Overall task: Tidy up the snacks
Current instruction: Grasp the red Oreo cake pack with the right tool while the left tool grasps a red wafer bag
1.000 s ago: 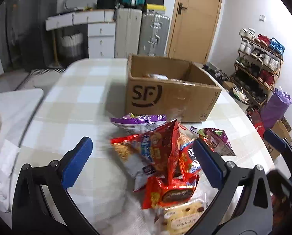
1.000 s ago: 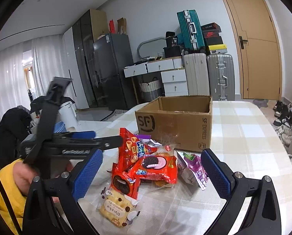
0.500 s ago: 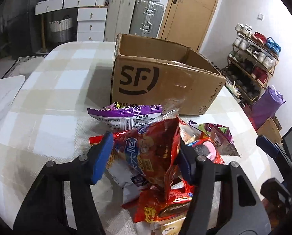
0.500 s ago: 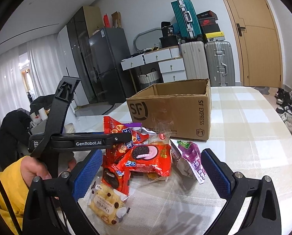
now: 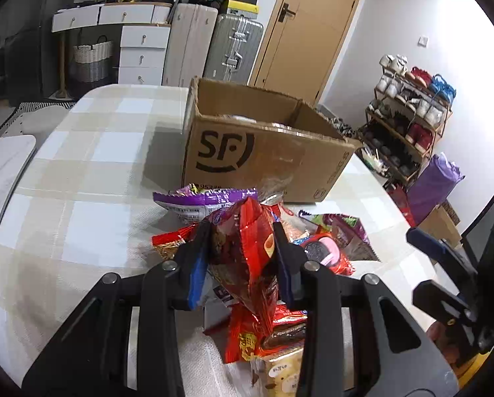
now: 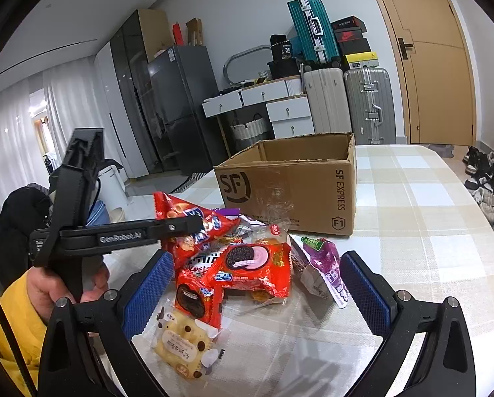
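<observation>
On the checked table [image 5: 81, 198], mid-width before the box [image 5: 260, 162], the left gripper [image 5: 242, 248] has just clamped the red bag [image 5: 243, 248], ready for boxing; the right gripper [image 6: 256, 287] gapes, holding nothing.

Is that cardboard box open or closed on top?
Open. The cardboard box has no lid across the top, and its inner walls show. What lies inside cannot be told.

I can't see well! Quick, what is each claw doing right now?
Left gripper: shut on the red snack bag.
Right gripper: open, holding nothing, above the snack pile.
</observation>
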Available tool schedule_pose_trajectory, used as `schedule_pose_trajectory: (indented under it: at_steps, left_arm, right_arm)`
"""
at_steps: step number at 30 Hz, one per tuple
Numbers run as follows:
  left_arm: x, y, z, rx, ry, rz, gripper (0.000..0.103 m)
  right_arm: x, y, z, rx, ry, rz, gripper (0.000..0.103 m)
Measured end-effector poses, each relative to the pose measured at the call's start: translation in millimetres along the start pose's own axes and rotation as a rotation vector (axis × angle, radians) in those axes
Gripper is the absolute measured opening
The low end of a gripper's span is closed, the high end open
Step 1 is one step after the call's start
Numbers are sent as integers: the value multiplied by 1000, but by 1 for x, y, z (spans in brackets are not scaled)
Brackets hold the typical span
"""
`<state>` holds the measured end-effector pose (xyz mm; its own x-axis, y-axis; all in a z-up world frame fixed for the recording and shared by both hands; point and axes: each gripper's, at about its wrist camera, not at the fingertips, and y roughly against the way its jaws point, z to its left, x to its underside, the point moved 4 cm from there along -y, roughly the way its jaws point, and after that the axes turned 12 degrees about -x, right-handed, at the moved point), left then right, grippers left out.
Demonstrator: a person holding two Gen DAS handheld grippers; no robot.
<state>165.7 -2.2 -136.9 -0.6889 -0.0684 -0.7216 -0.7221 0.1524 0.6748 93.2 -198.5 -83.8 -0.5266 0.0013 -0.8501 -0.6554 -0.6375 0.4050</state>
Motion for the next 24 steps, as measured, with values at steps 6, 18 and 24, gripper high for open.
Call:
schedule_pose_trajectory:
  at_steps: [6, 18, 24]
  left_arm:
    - [-4, 37, 13, 11, 32, -47, 32]
    - [0, 107, 51, 3, 74, -135, 32]
    - [9, 123, 63, 3, 73, -144, 32]
  right_arm:
    - [0, -22, 3, -50, -37, 96, 103]
    - [-1, -81, 6, -30, -78, 260, 101]
    - [10, -102, -2, 59, -69, 341, 83]
